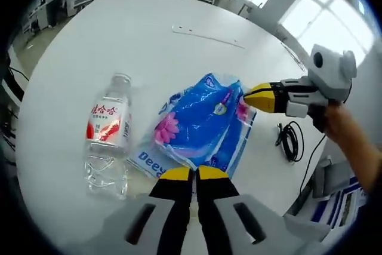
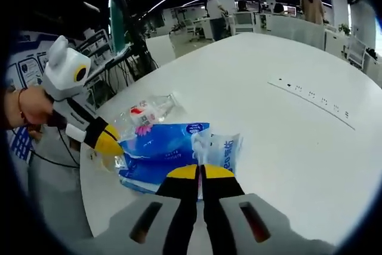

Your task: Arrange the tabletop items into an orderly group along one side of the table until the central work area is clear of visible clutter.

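A blue tissue pack (image 1: 200, 123) with pink flowers lies on the round white table (image 1: 149, 34). My left gripper (image 1: 194, 174) is shut on its near edge. My right gripper (image 1: 258, 98) comes in from the right and pinches the pack's opposite end. In the right gripper view, that gripper (image 2: 200, 172) is shut on the crinkled plastic end of the pack (image 2: 161, 150). There the left gripper (image 2: 108, 143) holds the far left corner. A clear water bottle (image 1: 109, 132) with a red label lies on its side just left of the pack; the bottle (image 2: 146, 111) shows behind the pack.
A black coiled cable (image 1: 290, 141) lies near the table's right edge. A thin seam with small marks (image 2: 310, 97) crosses the white table (image 2: 286, 153). Desks, chairs and standing people (image 2: 310, 5) fill the office beyond. A hand (image 1: 352, 141) holds the right gripper.
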`<action>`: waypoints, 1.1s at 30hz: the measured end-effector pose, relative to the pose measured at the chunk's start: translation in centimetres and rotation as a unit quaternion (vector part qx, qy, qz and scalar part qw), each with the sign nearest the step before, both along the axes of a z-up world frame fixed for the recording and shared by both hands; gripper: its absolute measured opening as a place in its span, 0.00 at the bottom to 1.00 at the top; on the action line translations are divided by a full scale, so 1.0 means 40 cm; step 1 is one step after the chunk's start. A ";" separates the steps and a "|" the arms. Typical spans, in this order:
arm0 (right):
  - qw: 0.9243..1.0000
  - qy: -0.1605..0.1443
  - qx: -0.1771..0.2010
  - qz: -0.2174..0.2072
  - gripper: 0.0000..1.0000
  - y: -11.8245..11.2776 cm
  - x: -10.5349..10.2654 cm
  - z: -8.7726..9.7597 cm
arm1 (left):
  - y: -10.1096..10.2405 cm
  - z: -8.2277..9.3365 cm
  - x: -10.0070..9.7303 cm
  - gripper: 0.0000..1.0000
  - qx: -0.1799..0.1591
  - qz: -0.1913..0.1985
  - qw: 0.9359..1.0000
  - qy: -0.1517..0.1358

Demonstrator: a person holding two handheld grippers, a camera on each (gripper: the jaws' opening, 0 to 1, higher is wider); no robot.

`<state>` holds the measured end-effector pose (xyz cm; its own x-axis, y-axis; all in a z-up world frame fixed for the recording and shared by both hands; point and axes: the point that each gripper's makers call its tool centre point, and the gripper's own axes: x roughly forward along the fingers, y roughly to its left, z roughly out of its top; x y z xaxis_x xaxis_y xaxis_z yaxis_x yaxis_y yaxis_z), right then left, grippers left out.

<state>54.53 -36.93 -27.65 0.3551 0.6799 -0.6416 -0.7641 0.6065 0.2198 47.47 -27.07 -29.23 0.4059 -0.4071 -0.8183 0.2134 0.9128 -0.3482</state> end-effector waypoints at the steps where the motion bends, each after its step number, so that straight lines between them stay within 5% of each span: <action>1: 1.000 -0.001 0.000 -0.001 0.00 -0.002 -0.001 0.003 | -0.002 0.005 0.000 0.00 0.000 -0.003 1.000 -0.002; 22: 0.999 -0.035 -0.003 -0.039 0.00 -0.098 -0.021 0.095 | -0.077 0.098 0.027 0.00 -0.021 -0.034 0.998 -0.045; 33: 0.996 -0.048 0.001 -0.079 0.00 -0.183 -0.025 0.143 | -0.158 0.150 0.057 0.00 -0.029 -0.067 0.995 -0.072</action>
<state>53.54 -44.26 -21.94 0.5175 0.6118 -0.5983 -0.6771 0.7203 0.1509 49.73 -33.41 -23.22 0.4559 -0.5102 -0.7293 0.3833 0.8520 -0.3565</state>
